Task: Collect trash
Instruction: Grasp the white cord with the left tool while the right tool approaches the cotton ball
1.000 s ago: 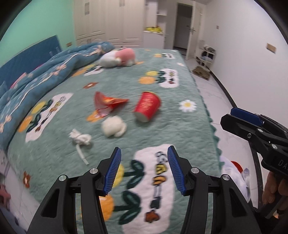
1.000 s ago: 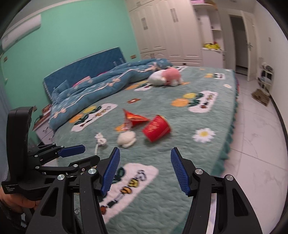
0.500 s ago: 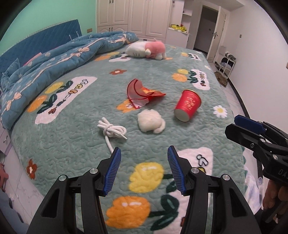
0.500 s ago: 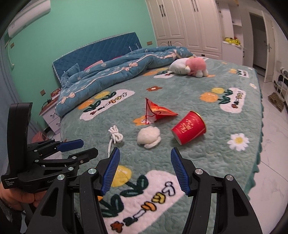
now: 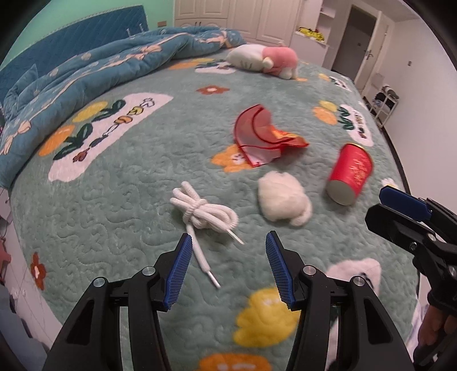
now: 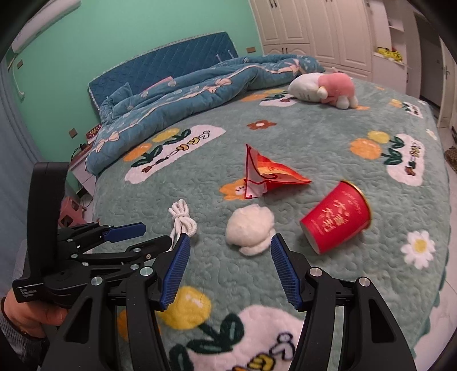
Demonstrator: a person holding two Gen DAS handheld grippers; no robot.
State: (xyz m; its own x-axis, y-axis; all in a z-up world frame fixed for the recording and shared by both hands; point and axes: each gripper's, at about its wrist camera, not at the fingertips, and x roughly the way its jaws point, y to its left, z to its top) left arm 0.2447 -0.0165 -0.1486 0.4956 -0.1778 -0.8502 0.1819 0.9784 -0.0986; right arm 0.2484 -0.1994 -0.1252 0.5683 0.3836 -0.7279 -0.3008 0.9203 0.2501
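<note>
Trash lies on the green bedspread (image 5: 128, 177): a knotted white cord (image 5: 204, 212), a white wad (image 5: 282, 197), a red snack wrapper (image 5: 261, 137) and a red paper cup (image 5: 351, 174) on its side. My left gripper (image 5: 227, 268) is open and empty, just short of the cord, whose loose end lies between the fingers. My right gripper (image 6: 230, 269) is open and empty, just short of the wad (image 6: 251, 228); the cup (image 6: 337, 218), wrapper (image 6: 268, 177) and cord (image 6: 182, 219) show there too. The left gripper (image 6: 122, 237) shows at that view's left.
A blue quilt (image 5: 85, 68) is bunched at the bed's far left. A pink and white plush toy (image 5: 265, 58) lies at the far end. White wardrobes (image 6: 314, 25) and a doorway (image 5: 357, 40) stand behind. The bed's right edge (image 6: 442, 274) drops to white floor.
Both grippers have moved forward over the bed toward the trash; the cord, wad and cup now sit much closer. Both stay open.
</note>
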